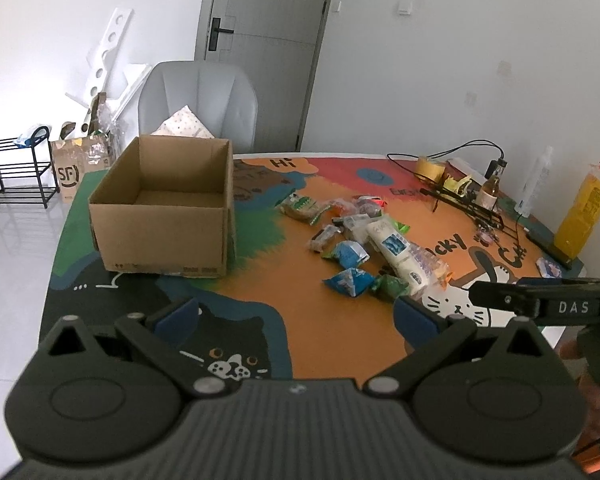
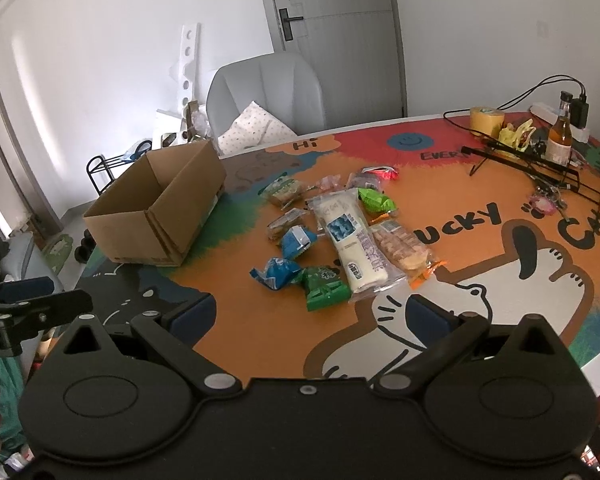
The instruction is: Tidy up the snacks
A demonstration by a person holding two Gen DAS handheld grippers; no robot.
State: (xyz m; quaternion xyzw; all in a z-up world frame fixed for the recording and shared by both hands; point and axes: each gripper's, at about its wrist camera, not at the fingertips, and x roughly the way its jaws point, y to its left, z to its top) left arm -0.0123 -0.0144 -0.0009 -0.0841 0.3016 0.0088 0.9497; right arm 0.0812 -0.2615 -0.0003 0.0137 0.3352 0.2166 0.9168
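Nearest in each wrist view is a black two-finger tool with blue pads: the left tool (image 1: 296, 314) hangs above the near edge of the table with its fingers spread wide and nothing between them, and the right tool (image 2: 312, 314) hovers likewise over the near edge, fingers wide apart and holding nothing. Below them lies the round table with a colourful cartoon-cat cloth (image 2: 480, 240). Just past the right tool's fingers the loose pile of snack packets begins: a green crinkled foil packet (image 2: 325, 287) lies beside a blue foil packet (image 2: 277, 273), with a second blue packet (image 2: 296, 241) a little farther in. To their right a long white plastic-wrapped pack (image 2: 352, 240) lies lengthwise, touching a clear pack of pale biscuits (image 2: 400, 248). Farther back sit a bright green packet (image 2: 374, 199), a clear-wrapped brown cake (image 2: 284, 194) and a red-and-silver packet (image 2: 376, 174). To the left of the pile, apart from it, stands an open brown cardboard box (image 1: 160, 216), upright, its inside bare as far as can be seen. At the far right of the table are a yellow tape roll (image 2: 486, 118), a small amber glass bottle (image 2: 560, 136), and a tall yellow plastic bottle (image 1: 584, 212). Beyond the table stands a grey padded chair (image 1: 198, 100).
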